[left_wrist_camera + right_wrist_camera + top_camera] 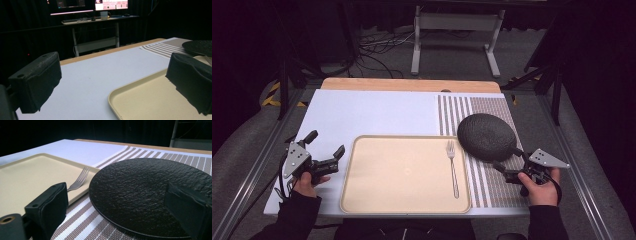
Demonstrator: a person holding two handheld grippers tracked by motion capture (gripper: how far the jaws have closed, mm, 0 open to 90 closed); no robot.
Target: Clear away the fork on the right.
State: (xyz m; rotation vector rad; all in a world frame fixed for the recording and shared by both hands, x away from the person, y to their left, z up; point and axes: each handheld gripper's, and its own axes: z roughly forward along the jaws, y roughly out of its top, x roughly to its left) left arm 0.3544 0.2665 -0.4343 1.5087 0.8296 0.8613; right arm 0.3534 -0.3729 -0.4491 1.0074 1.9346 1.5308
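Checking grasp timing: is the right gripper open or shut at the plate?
Open. The right gripper has its jaws spread wide either side of the black plate's near edge, not clamped on it.

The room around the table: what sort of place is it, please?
Probably a lab or recording studio, not a dining room: dark curtained walls, a desk with lit monitors, loose cables on the grey floor, and a table with a tray and plate.
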